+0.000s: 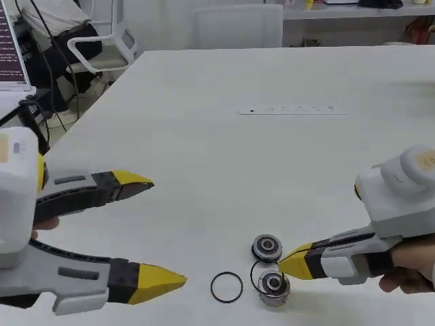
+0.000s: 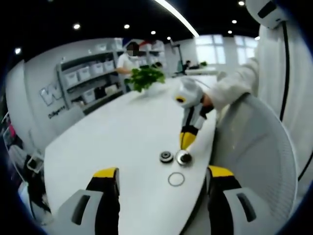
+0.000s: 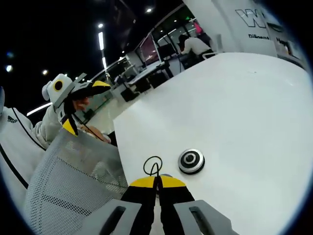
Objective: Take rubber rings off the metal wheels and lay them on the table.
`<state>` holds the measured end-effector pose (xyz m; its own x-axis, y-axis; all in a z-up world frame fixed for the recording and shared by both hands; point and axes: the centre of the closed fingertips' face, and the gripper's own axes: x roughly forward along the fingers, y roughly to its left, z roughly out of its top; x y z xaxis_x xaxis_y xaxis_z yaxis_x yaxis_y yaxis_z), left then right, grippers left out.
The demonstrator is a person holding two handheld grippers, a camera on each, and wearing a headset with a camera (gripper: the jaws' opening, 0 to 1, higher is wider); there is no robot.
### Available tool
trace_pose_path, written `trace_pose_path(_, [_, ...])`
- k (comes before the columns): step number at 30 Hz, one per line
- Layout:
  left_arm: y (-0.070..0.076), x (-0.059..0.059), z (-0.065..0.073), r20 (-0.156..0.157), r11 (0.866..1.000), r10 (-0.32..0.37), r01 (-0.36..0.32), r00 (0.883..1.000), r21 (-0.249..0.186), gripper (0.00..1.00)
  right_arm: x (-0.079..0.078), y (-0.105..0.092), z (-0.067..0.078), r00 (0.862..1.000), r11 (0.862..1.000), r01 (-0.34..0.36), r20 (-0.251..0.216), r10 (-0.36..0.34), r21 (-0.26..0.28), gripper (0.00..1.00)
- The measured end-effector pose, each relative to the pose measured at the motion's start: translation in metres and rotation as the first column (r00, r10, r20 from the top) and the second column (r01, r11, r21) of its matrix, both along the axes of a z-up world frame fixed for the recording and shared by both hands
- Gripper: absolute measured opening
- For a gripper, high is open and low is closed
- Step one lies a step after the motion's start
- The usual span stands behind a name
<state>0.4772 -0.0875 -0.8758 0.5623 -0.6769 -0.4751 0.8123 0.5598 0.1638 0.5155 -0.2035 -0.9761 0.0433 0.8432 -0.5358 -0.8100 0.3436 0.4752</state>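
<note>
1. Head view: the right gripper (image 1: 287, 262) has its jaws together at the near wheel (image 1: 274, 284). They appear clamped on a rubber ring (image 1: 252, 275) that loops out from the tips beside that wheel.
2. Right gripper view agrees: a thin black loop rises from the closed tips, and the far wheel (image 1: 266, 248) sits just beyond.
3. A loose ring (image 1: 226, 286) lies flat on the table (image 1: 224, 149), just left of the near wheel.
4. Step in hand, as judged: peeling the pinched ring clear. The pull should be steady, up and away from the wheel, with the grip kept firm. The wheel is unrestrained and may lift or roll, so bracing it with the free gripper is advisable.
5. Pose: the right gripper enters low from the right, nearly level, with its tips pointing left. The left gripper (image 1: 160, 231) hovers well to the left above the table, jaws wide apart and holding nothing.
</note>
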Motion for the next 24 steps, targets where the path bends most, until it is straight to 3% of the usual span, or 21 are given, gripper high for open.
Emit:
trace_pose_path(5, [0.005,-0.006,-0.007,-0.020,0.998,0.058,-0.058,0.998,-0.033,0.76,0.001,0.001,0.004,1.000,1.000,0.006,0.003,-0.006,0.016,0.00])
trace_pose_path(10, [0.002,-0.011,-0.020,-0.045,0.994,0.095,-0.098,0.994,-0.051,0.85,0.001,0.001,0.006,1.000,1.000,0.010,0.005,-0.010,0.019,0.00])
trace_pose_path(14, [-0.001,-0.014,-0.026,-0.065,0.989,0.117,-0.122,0.991,-0.079,0.85,-0.001,0.002,0.009,1.000,1.000,0.011,0.007,-0.011,0.026,0.00])
trace_pose_path(17, [-0.004,-0.015,-0.030,-0.084,0.985,0.132,-0.140,0.988,-0.099,0.87,-0.001,0.003,0.011,1.000,0.999,0.015,0.008,-0.015,0.036,0.00])
trace_pose_path(21, [-0.004,-0.014,-0.039,-0.109,0.985,0.139,-0.150,0.984,-0.091,0.88,0.000,0.004,0.014,1.000,0.998,0.025,-0.004,-0.025,0.051,0.00])
trace_pose_path(24, [-0.002,-0.011,-0.037,-0.112,0.978,0.158,-0.171,0.981,-0.118,0.89,0.000,0.004,0.015,1.000,0.998,0.031,-0.004,-0.031,0.054,0.00])
